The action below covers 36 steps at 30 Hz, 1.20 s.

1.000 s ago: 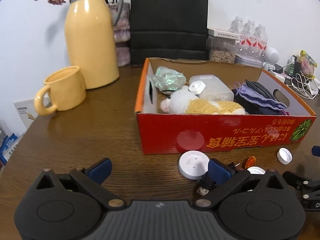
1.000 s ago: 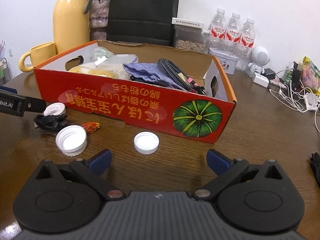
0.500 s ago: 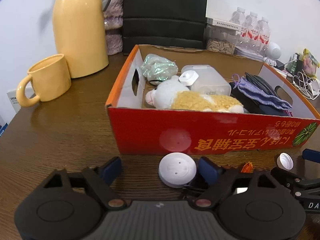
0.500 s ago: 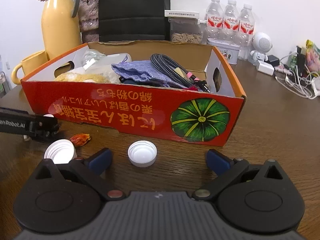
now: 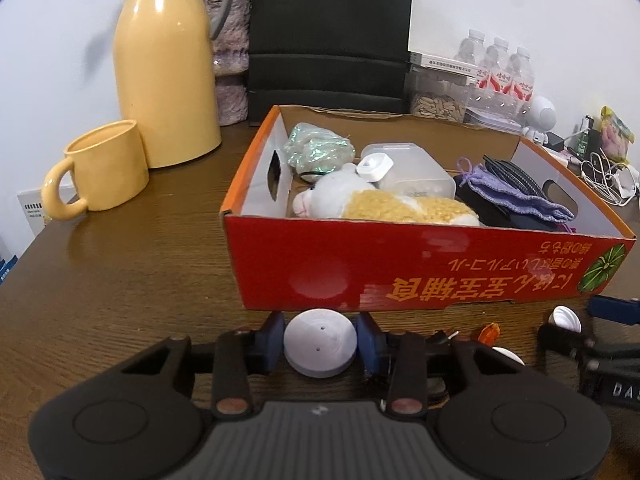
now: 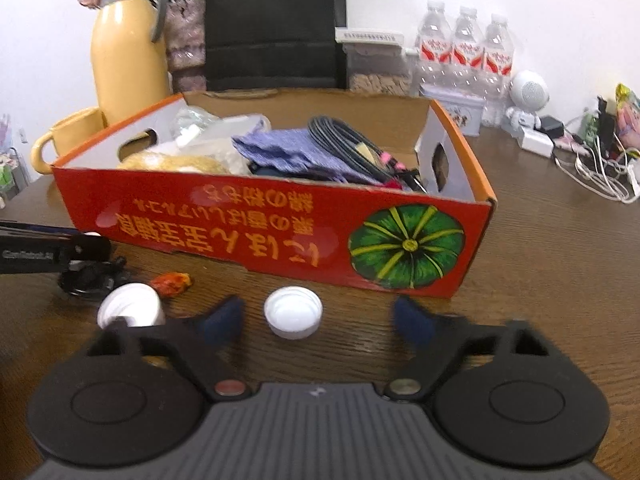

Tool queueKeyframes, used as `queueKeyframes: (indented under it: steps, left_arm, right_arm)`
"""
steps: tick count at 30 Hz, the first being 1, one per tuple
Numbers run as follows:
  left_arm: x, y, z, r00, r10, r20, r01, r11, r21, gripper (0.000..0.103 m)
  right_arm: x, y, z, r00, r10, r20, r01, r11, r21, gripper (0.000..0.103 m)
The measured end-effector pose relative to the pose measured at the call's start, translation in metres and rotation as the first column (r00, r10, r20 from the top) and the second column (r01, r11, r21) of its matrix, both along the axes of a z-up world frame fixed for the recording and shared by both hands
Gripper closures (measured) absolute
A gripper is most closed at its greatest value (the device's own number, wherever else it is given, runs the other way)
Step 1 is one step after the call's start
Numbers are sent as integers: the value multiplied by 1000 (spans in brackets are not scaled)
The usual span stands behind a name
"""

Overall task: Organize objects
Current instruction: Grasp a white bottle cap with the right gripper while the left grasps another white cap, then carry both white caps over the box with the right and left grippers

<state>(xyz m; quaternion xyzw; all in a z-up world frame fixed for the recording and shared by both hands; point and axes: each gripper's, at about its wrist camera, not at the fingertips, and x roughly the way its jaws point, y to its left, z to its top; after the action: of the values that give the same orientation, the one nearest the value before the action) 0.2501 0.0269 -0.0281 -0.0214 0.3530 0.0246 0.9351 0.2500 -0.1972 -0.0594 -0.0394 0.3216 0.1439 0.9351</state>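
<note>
Two grabs are running: my left gripper [image 5: 320, 340] is closing onto the white disc [image 5: 320, 342] beside the red box [image 5: 400, 268], and it's risking a slip, while my right gripper [image 6: 318, 316] is narrowing off-centre, still clear of the bottle cap [image 6: 293, 317].

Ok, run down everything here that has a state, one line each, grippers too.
Left gripper: jaws have just been closing, pads against the round white disc.
Right gripper: open, jaws just closing around the small white cap, not touching.
Red box: open-topped, filled.
Yellow mug: upright.
Yellow thermos: upright, lidded.
</note>
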Motion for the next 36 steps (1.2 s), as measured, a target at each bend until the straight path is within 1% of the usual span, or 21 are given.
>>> queueKeyframes:
  steps: [1, 2, 5, 8, 13, 15, 19, 25, 36]
  left_arm:
    - [0, 0, 0, 1000, 2, 1, -2, 1000, 3, 65]
    - [-1, 0, 0, 1000, 3, 2, -3, 1000, 4, 65]
    - [-3, 3, 0, 1000, 8, 5, -8, 1000, -6, 65]
    - [-7, 7, 1, 1000, 19, 13, -18, 1000, -19, 65]
    - [-19, 13, 5, 999, 35, 35, -33, 999, -37, 65]
    - [-26, 13, 8, 998, 28, 48, -26, 999, -37, 65]
    - [-37, 12, 17, 996, 24, 82, -22, 999, -25, 65]
    - [-45, 6, 33, 993, 5, 122, -3, 1000, -19, 65]
    - [-38, -12, 63, 981, -40, 189, 45, 999, -20, 65]
  right_arm:
    - [-2, 0, 1, 1000, 9, 10, -9, 1000, 8, 68]
    - [-3, 0, 2, 1000, 16, 15, -16, 1000, 16, 74]
    - [-8, 0, 3, 999, 33, 20, -34, 999, 40, 74]
    - [-14, 0, 6, 998, 27, 53, -30, 998, 46, 74]
    - [-24, -4, 9, 997, 21, 79, -26, 998, 62, 74]
    - [-28, -4, 11, 995, 26, 93, -32, 997, 64, 74]
    - [-36, -7, 22, 991, 18, 135, -30, 996, 85, 74]
    - [-41, -8, 38, 985, 26, 168, -45, 993, 109, 74]
    - [-36, 7, 67, 968, 63, 243, -92, 990, 107, 74]
